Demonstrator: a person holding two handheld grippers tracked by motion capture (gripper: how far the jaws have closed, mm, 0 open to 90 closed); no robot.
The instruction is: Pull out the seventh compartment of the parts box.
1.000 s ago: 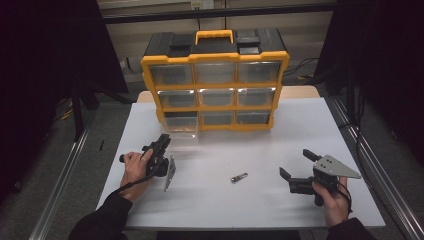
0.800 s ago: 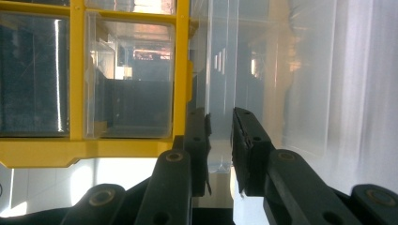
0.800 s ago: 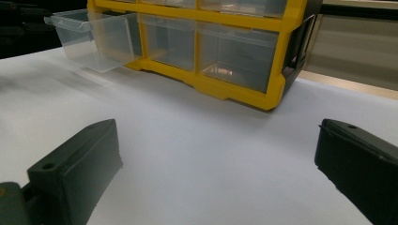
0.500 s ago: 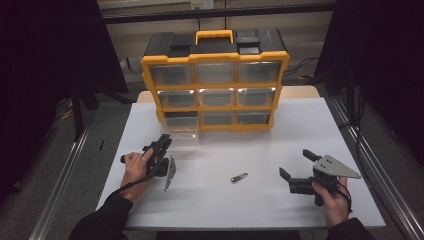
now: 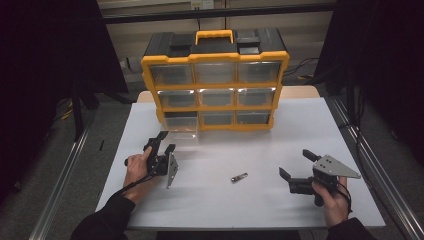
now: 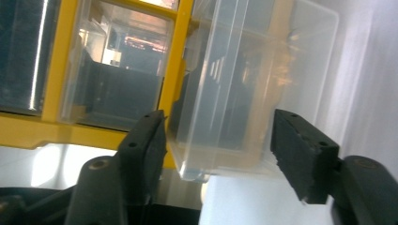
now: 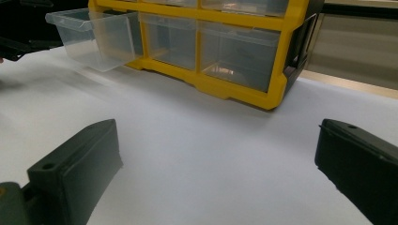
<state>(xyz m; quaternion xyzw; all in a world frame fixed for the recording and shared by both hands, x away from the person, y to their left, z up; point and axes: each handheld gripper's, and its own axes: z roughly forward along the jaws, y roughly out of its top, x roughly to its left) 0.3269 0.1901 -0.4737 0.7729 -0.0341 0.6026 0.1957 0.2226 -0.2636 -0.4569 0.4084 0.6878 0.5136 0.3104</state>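
The left gripper (image 5: 162,142), jaws apart, faces the pulled-out clear plastic drawer (image 5: 181,129) of the yellow-framed organiser (image 5: 216,80). The right gripper (image 5: 296,165) waits open near the small metal piece (image 5: 239,177) on the white tabletop (image 5: 260,150). I'd centre the drawer's front between the jaws before closing.

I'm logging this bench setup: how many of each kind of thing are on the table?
Yellow-and-black plastic drawer cabinet: 1
Clear plastic drawers in it: 9, the bottom-left one pulled out
Small metal part: 1
Hand-held black two-jaw grippers: 2, left, right
Total: 13
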